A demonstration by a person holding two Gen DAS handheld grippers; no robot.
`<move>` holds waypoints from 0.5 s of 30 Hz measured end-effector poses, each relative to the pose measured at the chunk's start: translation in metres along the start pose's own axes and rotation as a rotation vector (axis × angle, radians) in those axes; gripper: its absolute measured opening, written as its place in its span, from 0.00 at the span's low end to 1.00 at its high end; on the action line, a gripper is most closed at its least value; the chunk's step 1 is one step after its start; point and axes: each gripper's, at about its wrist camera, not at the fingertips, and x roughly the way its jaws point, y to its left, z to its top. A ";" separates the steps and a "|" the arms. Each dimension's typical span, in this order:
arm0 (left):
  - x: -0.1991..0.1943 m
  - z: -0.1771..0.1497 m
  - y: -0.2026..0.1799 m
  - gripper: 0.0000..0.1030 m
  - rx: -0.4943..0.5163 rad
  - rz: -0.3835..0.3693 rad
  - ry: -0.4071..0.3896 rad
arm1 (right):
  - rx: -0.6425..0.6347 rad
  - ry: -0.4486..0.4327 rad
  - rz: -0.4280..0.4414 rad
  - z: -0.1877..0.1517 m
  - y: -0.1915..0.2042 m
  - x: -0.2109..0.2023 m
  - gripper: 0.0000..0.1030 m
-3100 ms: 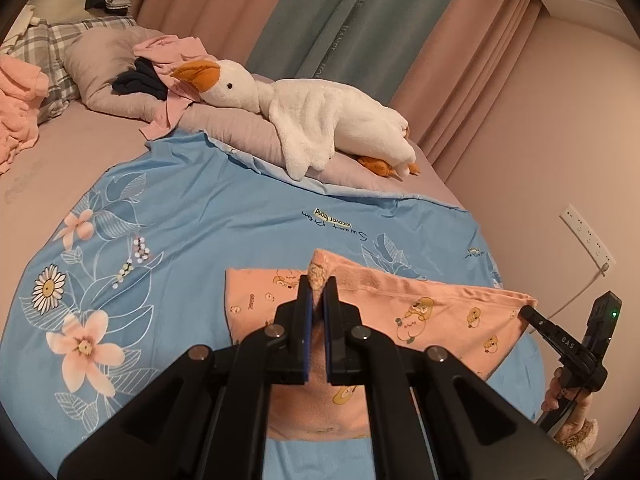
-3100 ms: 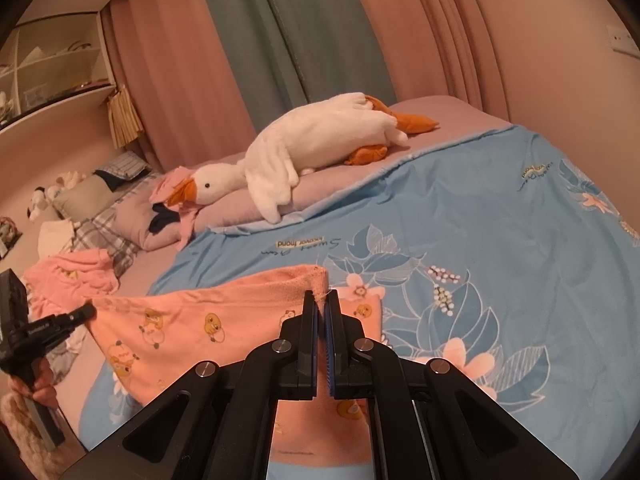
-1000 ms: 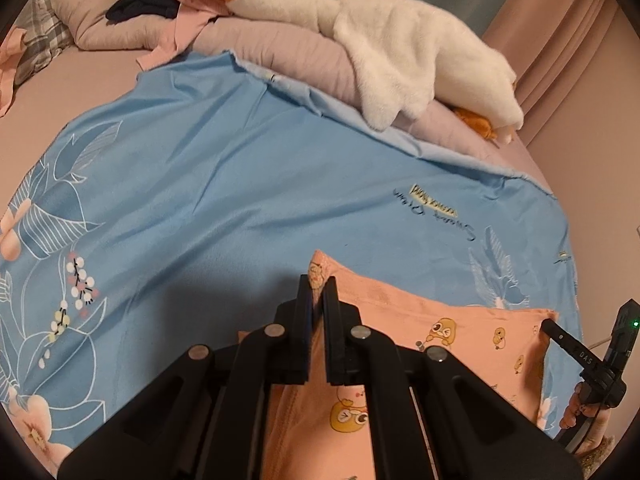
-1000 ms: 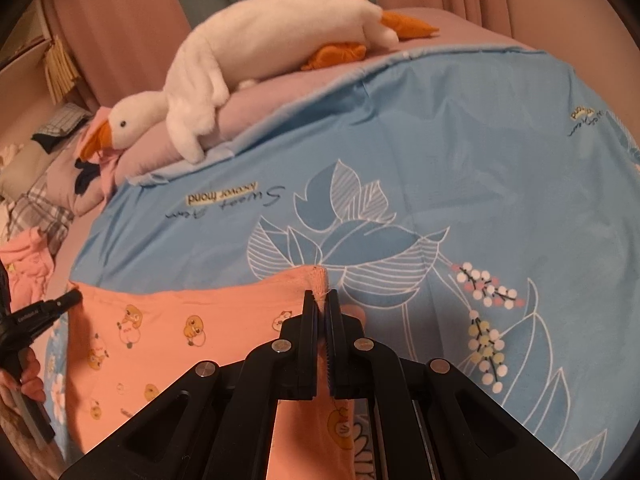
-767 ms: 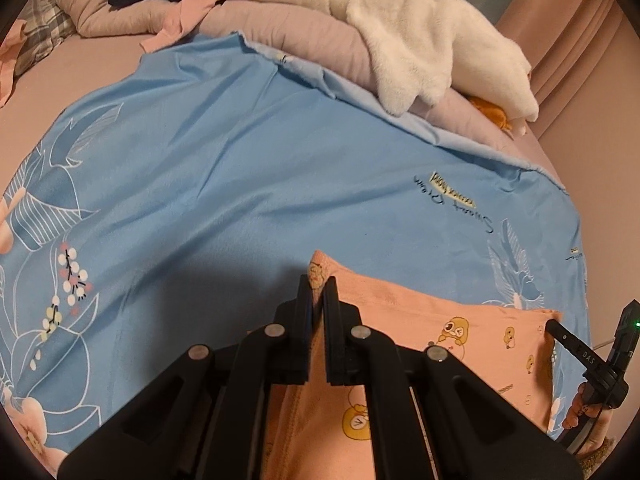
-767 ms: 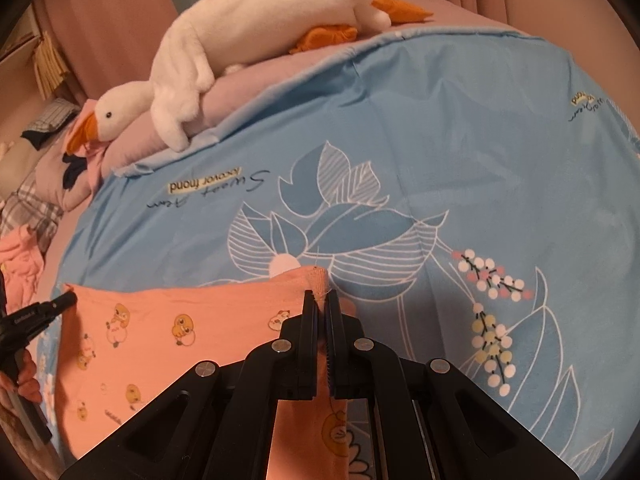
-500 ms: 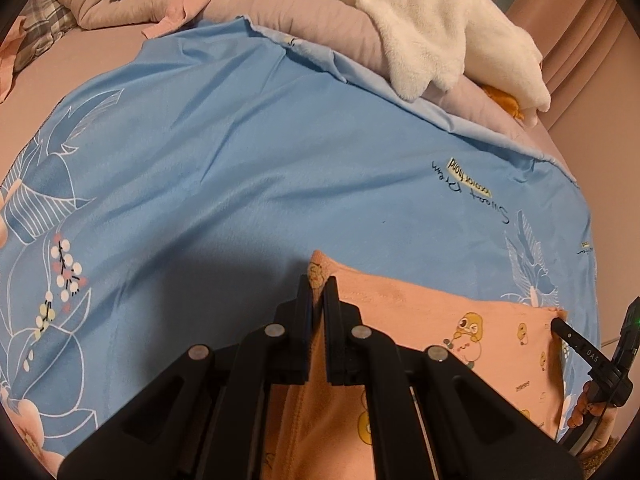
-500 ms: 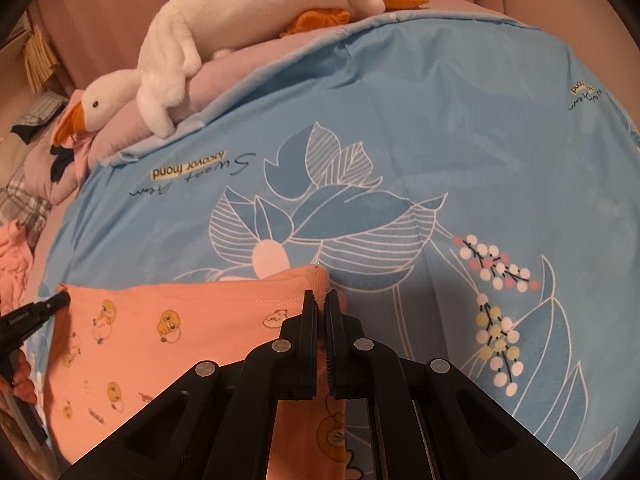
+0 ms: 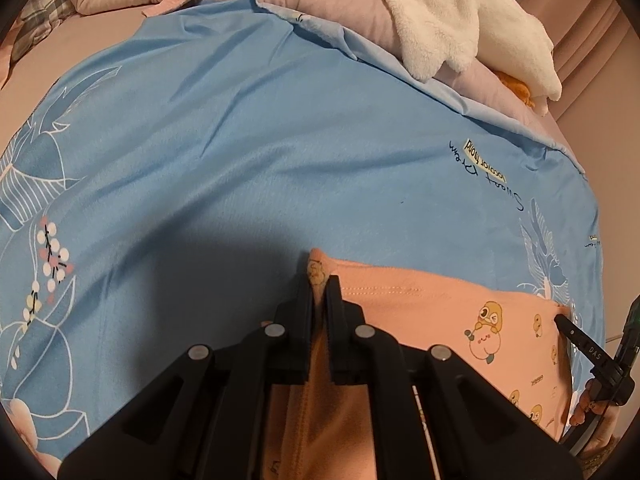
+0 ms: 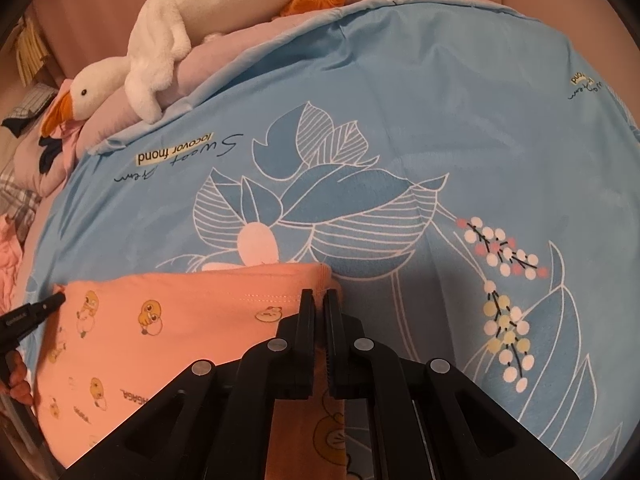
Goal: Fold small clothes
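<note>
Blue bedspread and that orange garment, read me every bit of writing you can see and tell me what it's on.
"Sweet Dream", script on the blue bedspread, upside down.
"locovor fnond", roughly, on its yellow label.
"DAS" on the right gripper.
Print on the orange garment: partly cut off, unreadable.

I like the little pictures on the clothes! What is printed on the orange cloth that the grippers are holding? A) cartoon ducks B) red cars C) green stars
A: the orange garment pinched by the left gripper and right gripper has small yellow cartoon ducks printed on it.
</note>
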 end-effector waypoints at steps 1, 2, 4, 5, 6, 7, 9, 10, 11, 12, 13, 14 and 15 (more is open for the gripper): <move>0.001 0.000 0.001 0.07 -0.002 -0.002 0.001 | 0.001 0.001 -0.001 0.000 0.000 0.000 0.04; 0.001 -0.001 0.001 0.07 -0.001 -0.001 -0.001 | 0.001 0.003 -0.002 -0.001 0.000 0.001 0.04; 0.002 -0.001 0.002 0.08 0.000 -0.001 0.000 | -0.001 0.009 -0.006 -0.001 0.000 0.003 0.04; 0.002 0.000 0.002 0.08 -0.002 -0.002 0.001 | -0.002 0.010 -0.008 -0.001 0.001 0.003 0.04; 0.002 0.000 0.003 0.08 -0.009 -0.004 0.001 | -0.003 0.011 -0.012 -0.001 0.001 0.004 0.04; 0.003 0.000 0.003 0.08 -0.012 -0.005 0.002 | -0.005 0.011 -0.015 -0.001 0.002 0.004 0.04; 0.002 0.001 0.003 0.07 -0.019 -0.011 0.003 | -0.012 0.012 -0.026 -0.001 0.004 0.005 0.04; 0.002 0.001 0.003 0.08 -0.021 -0.012 0.005 | -0.014 0.013 -0.032 0.000 0.005 0.005 0.04; 0.001 0.001 0.002 0.09 -0.022 -0.011 0.007 | -0.019 0.015 -0.037 0.000 0.006 0.005 0.04; 0.000 0.000 0.002 0.12 -0.024 -0.009 0.008 | -0.022 0.016 -0.043 0.001 0.006 0.005 0.04; -0.002 0.000 0.001 0.15 -0.023 -0.006 0.009 | -0.020 0.017 -0.047 0.001 0.007 0.005 0.04; -0.006 -0.001 0.000 0.17 -0.023 0.006 0.003 | -0.018 0.017 -0.054 0.001 0.007 0.004 0.04; -0.012 -0.002 -0.001 0.20 -0.020 0.012 -0.011 | -0.021 0.013 -0.067 0.001 0.008 0.002 0.06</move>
